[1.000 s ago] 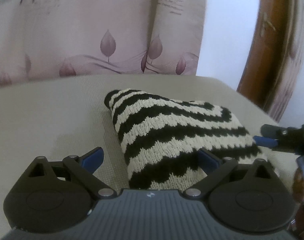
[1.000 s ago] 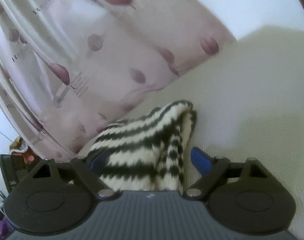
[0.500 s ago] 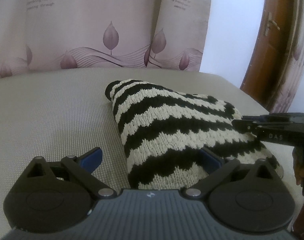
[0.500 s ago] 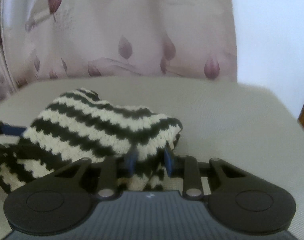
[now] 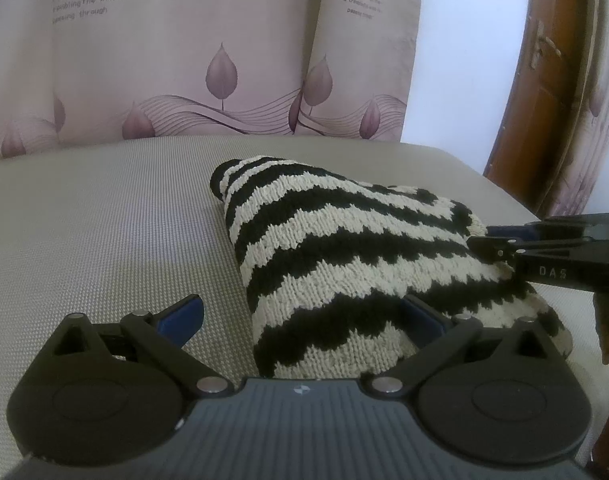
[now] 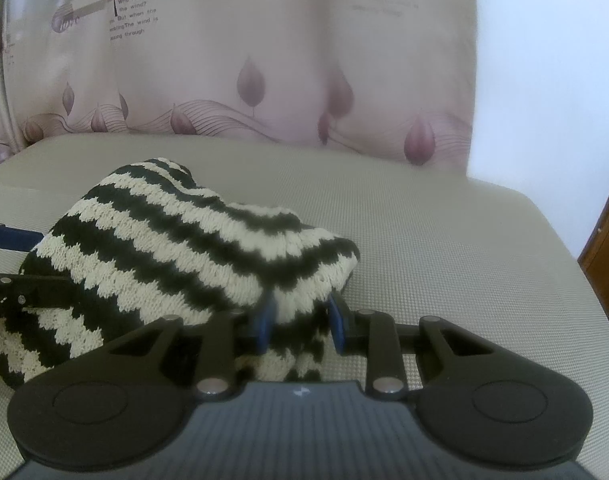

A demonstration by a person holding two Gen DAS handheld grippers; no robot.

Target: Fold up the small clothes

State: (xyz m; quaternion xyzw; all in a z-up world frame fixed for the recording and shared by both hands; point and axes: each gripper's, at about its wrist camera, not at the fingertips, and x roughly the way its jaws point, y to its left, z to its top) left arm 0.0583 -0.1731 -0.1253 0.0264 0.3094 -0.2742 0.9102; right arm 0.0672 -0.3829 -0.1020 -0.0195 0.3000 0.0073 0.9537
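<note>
A: We start with the widest thing, the pale woven surface (image 5: 104, 220) under everything. It looks like a cushioned seat or bed; we cannot tell which. Its far edge meets a pink leaf-print curtain (image 5: 224, 60), and a brown wooden frame (image 5: 544, 80) rises past its right corner.

B: And the free room on it?

A: In the left wrist view we see bare weave all along the left of the knit, up to the curtain. In the right wrist view bare weave runs to the right of the knit, out to the rounded right edge.

B: Where is the clothing?

A: The black-and-cream striped knit (image 5: 344, 260) sits bunched in a mound near the middle, its narrow end toward the curtain, its near edge hanging down at our tools.

B: The tools?

A: Our right hand-held gripper (image 6: 298, 320) has its blue pads drawn close, pinching the near right corner of the knit, a fold of stripes squeezed between them. Our left hand-held gripper (image 5: 300, 320) is spread wide: the left pad (image 5: 182, 318) stands off the fabric over bare weave, and the right pad is partly tucked behind the knit's lower edge, so the near end of the knit lies between the two pads
</note>
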